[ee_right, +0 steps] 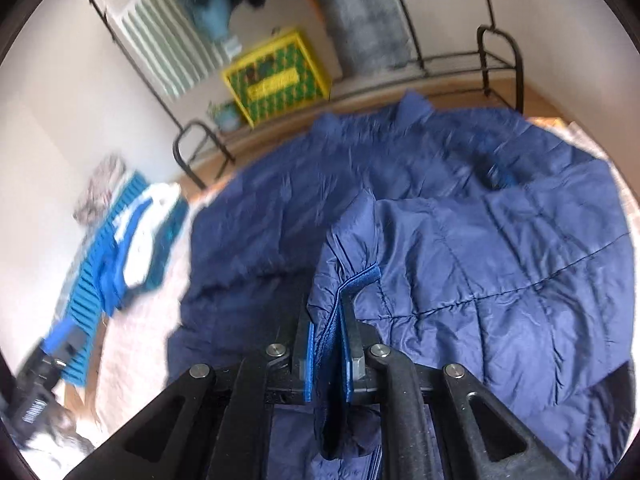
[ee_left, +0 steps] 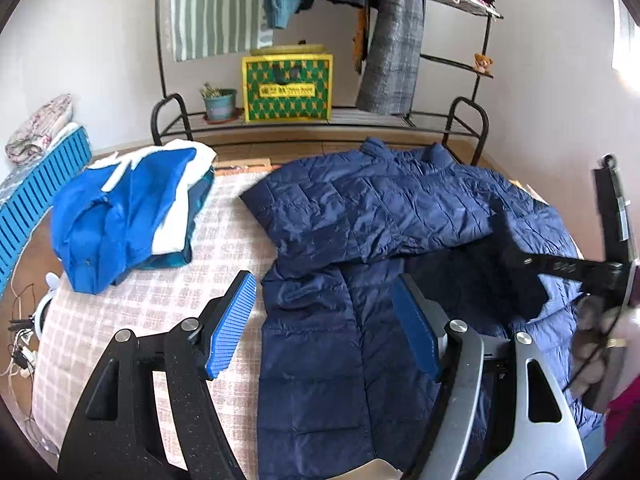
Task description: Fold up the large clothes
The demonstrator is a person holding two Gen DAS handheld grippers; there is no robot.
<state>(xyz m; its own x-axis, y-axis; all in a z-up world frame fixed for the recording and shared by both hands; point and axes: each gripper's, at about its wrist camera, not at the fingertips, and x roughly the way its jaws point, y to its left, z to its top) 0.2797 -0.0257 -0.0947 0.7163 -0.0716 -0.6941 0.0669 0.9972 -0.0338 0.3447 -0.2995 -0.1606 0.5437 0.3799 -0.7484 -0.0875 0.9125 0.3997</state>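
My right gripper (ee_right: pixel 326 344) has its fingers clamped on a zipped edge of the navy quilted puffer jacket (ee_left: pixel 360 216), which lies spread on the checked bed cover (ee_left: pixel 160 300), collar far. My left gripper (ee_left: pixel 324 328), fingers wide, hovers over the jacket's near left edge, nearer that side.
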